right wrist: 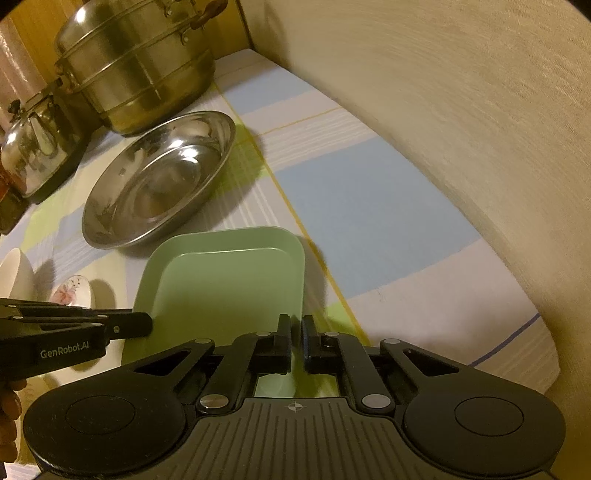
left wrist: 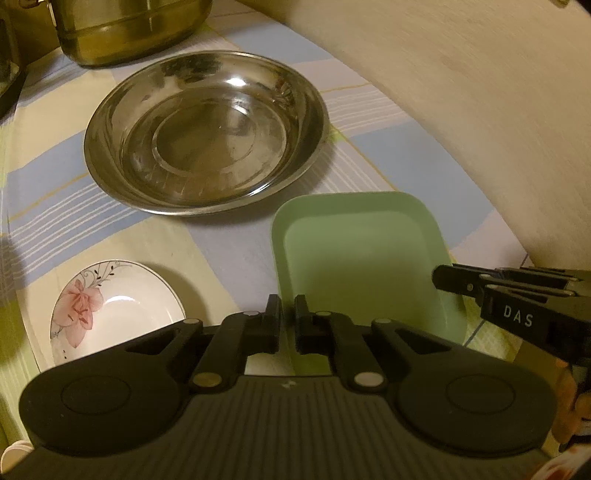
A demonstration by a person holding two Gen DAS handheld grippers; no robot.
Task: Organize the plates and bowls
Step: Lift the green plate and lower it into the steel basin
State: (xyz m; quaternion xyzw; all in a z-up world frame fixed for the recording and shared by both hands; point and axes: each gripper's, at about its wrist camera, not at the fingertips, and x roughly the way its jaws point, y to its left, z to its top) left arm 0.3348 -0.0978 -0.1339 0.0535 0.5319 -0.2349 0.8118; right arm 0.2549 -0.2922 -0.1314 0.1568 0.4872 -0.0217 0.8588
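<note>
Holding green tray by both near corners.
Left gripper and right gripper clamped on rim; steel plate dead ahead.

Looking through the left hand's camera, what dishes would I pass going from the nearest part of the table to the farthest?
Flowered white bowl → green square tray, gripped at its near edge by the left gripper → steel basin → steel pot.

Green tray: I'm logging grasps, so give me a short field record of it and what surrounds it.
item: green tray, rectangular, empty
left gripper: jaws closed on the tray's near-left rim
right gripper: jaws closed on its near-right rim
behind tray: steel plate, empty, on the striped tablecloth
left of tray: floral bowl
far back: steel steamer pot, kettle
</note>
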